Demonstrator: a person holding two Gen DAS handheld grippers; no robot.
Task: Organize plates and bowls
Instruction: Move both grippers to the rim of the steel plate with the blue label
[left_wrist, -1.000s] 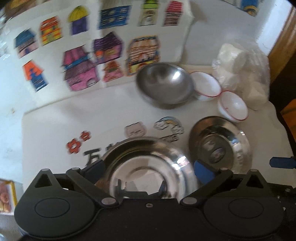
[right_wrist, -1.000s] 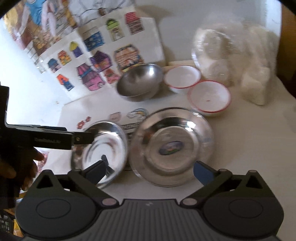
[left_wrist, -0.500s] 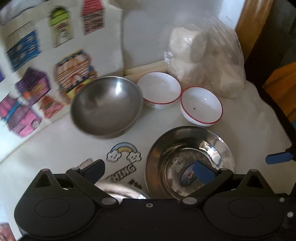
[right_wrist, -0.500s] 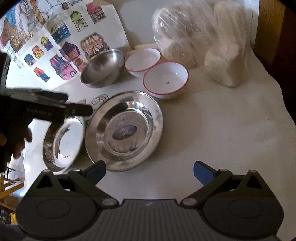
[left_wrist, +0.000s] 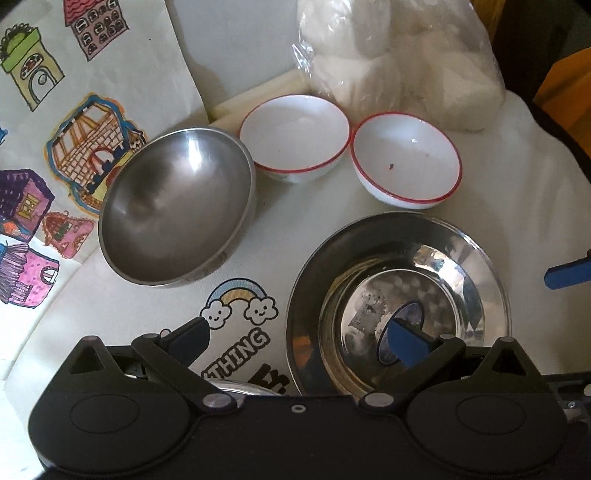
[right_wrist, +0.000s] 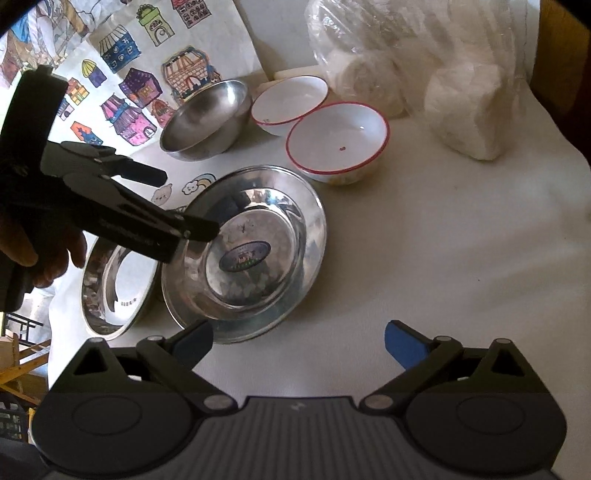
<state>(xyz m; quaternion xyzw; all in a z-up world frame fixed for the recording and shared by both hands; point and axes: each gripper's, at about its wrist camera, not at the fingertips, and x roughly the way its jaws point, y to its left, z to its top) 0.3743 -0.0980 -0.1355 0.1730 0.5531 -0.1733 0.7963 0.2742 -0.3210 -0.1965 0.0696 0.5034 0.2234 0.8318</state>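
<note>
Two white bowls (left_wrist: 295, 136) are showing thin red rims, the deep bowl (left_wrist: 177, 210) and the plates (right_wrist: 251, 251) are gleaming silver, the big plate is wearing a blue oval sticker (right_wrist: 245, 256), and the white tabletop (right_wrist: 443, 258) is displaying bright cartoon houses (left_wrist: 88, 147).

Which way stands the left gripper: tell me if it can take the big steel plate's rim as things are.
Probably yes. The left gripper is open and hangs over the near-left rim of the big steel plate, one finger above the plate's well, the other outside. Nothing lies between them; the smaller steel plate sits beside it.

A plastic bag (left_wrist: 402, 62) sits beside coloured house drawings (left_wrist: 74, 122).
</note>
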